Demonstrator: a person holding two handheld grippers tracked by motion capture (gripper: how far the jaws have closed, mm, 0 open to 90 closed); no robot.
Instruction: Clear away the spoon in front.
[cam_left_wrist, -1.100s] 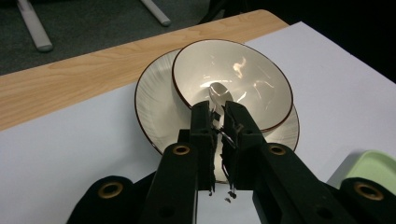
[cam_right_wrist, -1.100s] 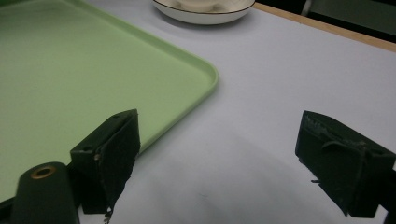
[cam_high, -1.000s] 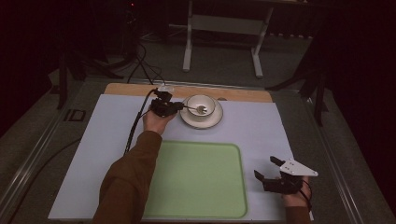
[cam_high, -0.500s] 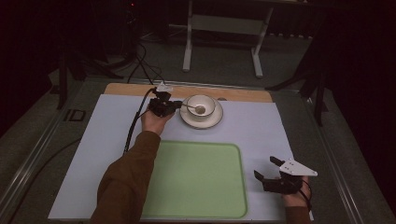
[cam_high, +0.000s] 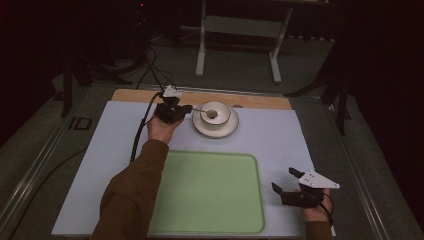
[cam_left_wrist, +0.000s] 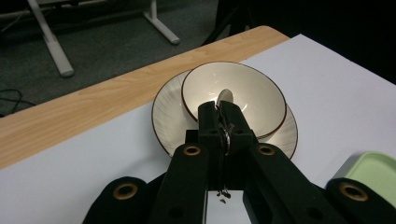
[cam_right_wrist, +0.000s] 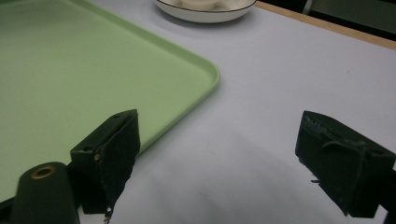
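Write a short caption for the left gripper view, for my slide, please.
Left gripper shut on a spoon whose end lies in a cream bowl on its saucer.

I find no writing to read anywhere before me; no label, brand, number or sign stands on anything in sight.
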